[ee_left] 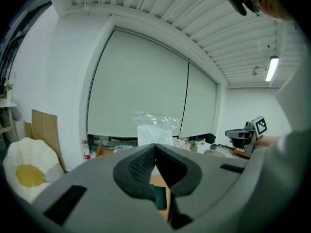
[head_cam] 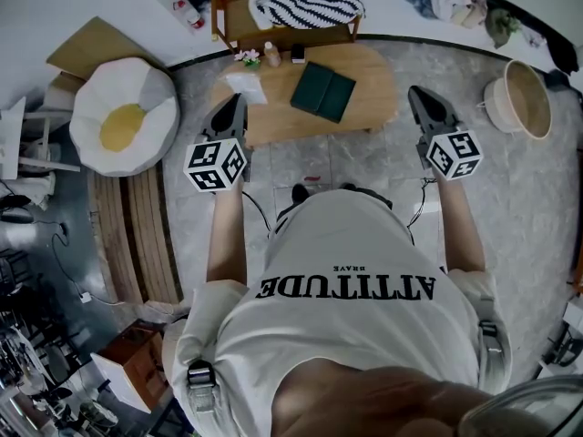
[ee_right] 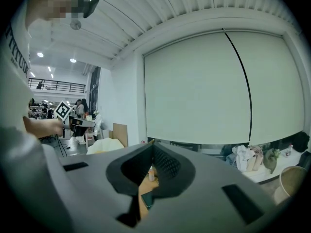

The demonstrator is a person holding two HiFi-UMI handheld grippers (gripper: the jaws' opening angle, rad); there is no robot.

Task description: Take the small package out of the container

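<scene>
My left gripper [head_cam: 239, 99] is shut on the small package [head_cam: 246, 86], a clear plastic bag with white contents. In the left gripper view the package [ee_left: 153, 127] stands up from the closed tips of the left gripper [ee_left: 155, 145], in the air above the table. The dark green container [head_cam: 323, 91] lies flat on the oval wooden table [head_cam: 369, 76], to the right of the package. My right gripper [head_cam: 415, 92] hovers off the table's right end. Seen in its own view, the right gripper [ee_right: 152, 144] has its jaws closed with nothing between them.
Small bottles [head_cam: 271, 55] stand at the table's far edge. A wooden shelf holds a striped cloth [head_cam: 308, 3] behind the table. An egg-shaped cushion [head_cam: 123, 116] lies at the left, wooden planks [head_cam: 137, 230] beside it. A woven basket [head_cam: 524, 98] sits at the right.
</scene>
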